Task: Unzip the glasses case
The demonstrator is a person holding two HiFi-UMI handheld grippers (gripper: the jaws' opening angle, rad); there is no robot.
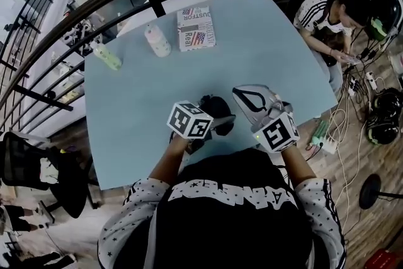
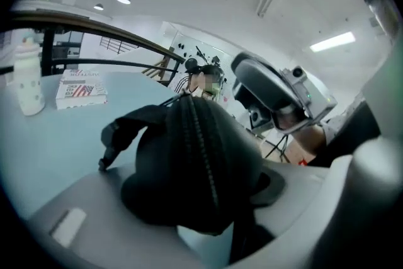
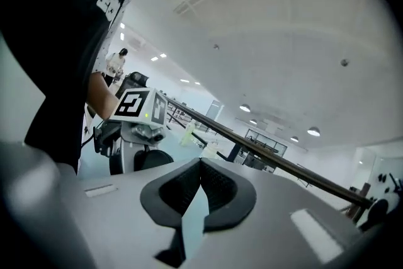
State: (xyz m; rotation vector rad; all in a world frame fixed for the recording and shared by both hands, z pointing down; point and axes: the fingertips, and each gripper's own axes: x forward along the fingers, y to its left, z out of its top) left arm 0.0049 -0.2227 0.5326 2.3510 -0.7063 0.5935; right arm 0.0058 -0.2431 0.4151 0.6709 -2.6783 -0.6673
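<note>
The left gripper's [image 2: 201, 167] fingers clamped the black case [image 2: 189, 135], its zip shut, at the desk's [image 1: 264, 41] near edge. The right gripper's [image 3: 201, 164] fingers were together, empty, just beside. Two bottles [image 1: 157, 40] and a box [image 1: 196, 28] sat far back.

— Clamped the left gripper [image 1: 220, 121] on the glasses case [image 2: 189, 154]?
— Did. Gripped it from the case's left, both jaws pressed against its black shell, marker cube turned upward.
— And held the right gripper [image 3: 200, 164] where?
— Just right of the case, apart from it, tilted. Jaw tips met, nothing between them.
— Set the arms how?
— Reached toward the case from either side. Left forearm [image 1: 165, 164] and right forearm [image 1: 297, 164] bare below the starred sleeves, hands tucked under the cubes.
</note>
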